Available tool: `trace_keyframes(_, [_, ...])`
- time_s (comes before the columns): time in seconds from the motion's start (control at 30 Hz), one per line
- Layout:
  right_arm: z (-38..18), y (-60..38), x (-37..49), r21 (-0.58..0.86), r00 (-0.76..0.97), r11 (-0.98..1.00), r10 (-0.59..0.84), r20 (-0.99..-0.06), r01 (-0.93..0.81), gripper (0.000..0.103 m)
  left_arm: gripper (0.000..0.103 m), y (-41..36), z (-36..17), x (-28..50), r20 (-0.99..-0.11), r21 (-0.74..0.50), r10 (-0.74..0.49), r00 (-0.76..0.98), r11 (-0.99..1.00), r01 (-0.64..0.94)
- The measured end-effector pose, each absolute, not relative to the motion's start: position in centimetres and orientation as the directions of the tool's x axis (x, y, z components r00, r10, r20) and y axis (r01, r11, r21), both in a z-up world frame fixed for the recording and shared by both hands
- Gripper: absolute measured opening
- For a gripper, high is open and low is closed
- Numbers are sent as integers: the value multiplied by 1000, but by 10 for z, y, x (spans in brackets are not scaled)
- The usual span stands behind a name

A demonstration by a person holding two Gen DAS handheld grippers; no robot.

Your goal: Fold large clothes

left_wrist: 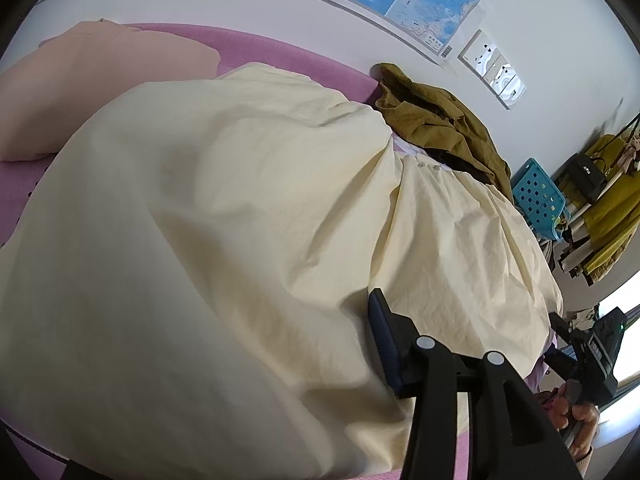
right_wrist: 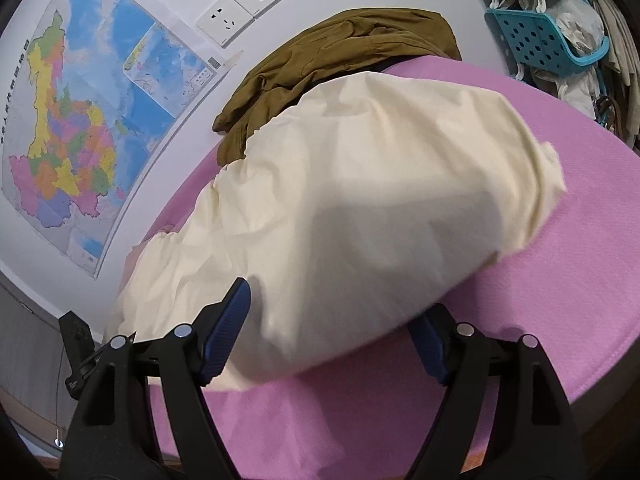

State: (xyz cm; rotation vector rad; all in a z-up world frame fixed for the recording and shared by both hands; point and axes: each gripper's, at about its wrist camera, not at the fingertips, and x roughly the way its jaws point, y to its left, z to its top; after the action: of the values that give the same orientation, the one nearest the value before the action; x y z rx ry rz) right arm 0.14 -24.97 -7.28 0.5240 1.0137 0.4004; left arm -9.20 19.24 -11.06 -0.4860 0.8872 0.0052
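Right wrist view: right gripper (right_wrist: 332, 332) jaws wide, cream garment (right_wrist: 360, 200) bulging between pads, no pinch. Left gripper (left_wrist: 420, 344) half buried in cloth; grip unclear. Garment heaped on pink mat (right_wrist: 560, 260). Beyond: olive jacket (right_wrist: 320, 64), map (right_wrist: 80, 120).

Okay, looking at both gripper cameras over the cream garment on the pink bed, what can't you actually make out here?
- Left gripper: in the left wrist view the cream garment covers one finger, so its grip is unclear.
- Right gripper: in the right wrist view cloth drapes between the pads; contact is hidden.
- Olive jacket: partly buried under the cream garment.
- Wall map: lettering too small.
- Blue baskets: cut off by the edge.
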Motion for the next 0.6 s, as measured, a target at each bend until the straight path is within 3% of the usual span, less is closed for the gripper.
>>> trace_keyframes(0.13, [-77,-238,17,596,473,798,559,-681,-86,80,50,192,-111,-91,-743,-405,-196,640,893,-196])
trace_keyframes(0.33, [-87,-221,46,658,455,742,634,-625,-130,78,57,192,-113,-86,-729,-421,-204,653,886,-193])
trace_keyframes(0.4, [-89,-219,51,664,459,737,637,-619,-127,69,61,193,-112,-83,-726,-425,-203,656,883,-197])
trace_keyframes(0.47, [-92,-219,55,668,453,733,644,-616,-133,51,71,194,-112,-80,-716,-445,-223,662,876,-186])
trace_keyframes(0.5, [-95,-221,56,673,449,728,649,-614,-131,48,77,193,-112,-78,-708,-457,-234,666,872,-179])
trace_keyframes(0.6, [-98,-225,57,699,436,701,679,-591,-143,40,76,188,-112,-75,-713,-436,-213,669,881,-185])
